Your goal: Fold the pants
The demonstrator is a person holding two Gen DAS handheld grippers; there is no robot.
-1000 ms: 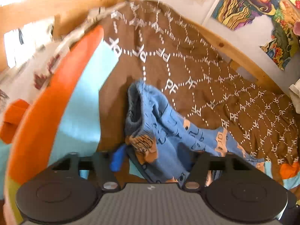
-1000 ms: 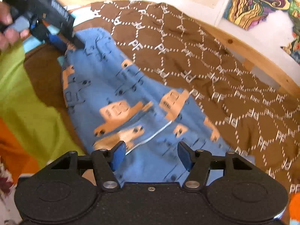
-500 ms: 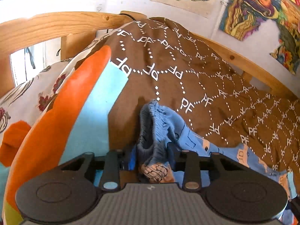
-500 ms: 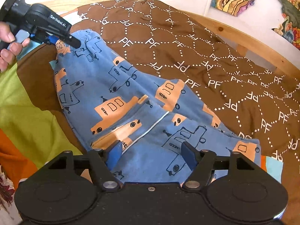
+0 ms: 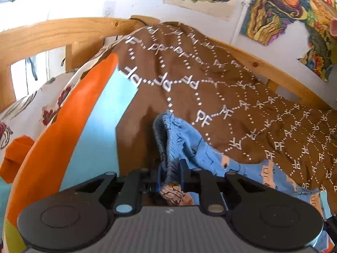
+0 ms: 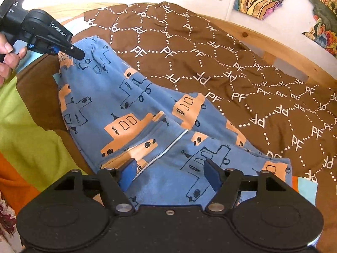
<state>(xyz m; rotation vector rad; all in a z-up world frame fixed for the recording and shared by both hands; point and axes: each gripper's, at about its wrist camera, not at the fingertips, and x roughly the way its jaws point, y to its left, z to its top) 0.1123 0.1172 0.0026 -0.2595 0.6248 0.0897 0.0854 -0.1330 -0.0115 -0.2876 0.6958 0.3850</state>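
Left tool [image 5: 171, 171] jaws just closing — pinching cloth, right tool [image 6: 168, 172] spread wide

The right tool [image 6: 169, 174] has a matte black speckled body with two round discs, black linkage arms on silver rivets, a small screw at its centre and blue fingers [image 6: 129, 174]. The left tool [image 5: 171, 174] is alike, but grey and ribbed between its discs; seen from the right wrist it carries white "GenRobot.AI" lettering, and a hand [image 6: 6, 61] is behind it.
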